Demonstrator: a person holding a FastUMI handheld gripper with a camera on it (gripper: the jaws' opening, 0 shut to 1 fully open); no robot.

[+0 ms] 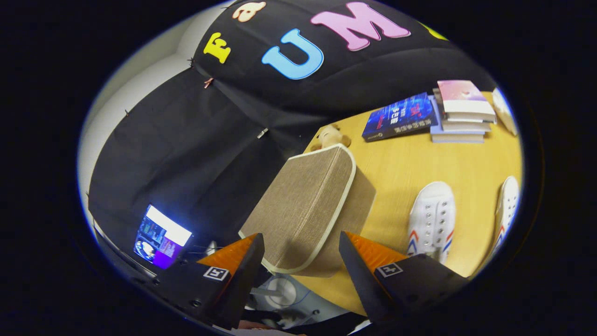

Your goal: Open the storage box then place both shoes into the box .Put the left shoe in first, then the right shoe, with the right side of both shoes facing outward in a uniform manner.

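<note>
My fingers are spread, gripping nothing. Gripper sits at the near corner of the storage box, lid closed, just ahead between fingertips; shoes right.

A closed beige fabric storage box stands on the table beside two white shoes.

A pale wooden worktop carries a closed fabric storage box near its left edge, with a small plush toy just behind it. To the right of the box lie two white shoes, well apart. At the far side rest a blue book and, beside it, a stack of books.
</note>
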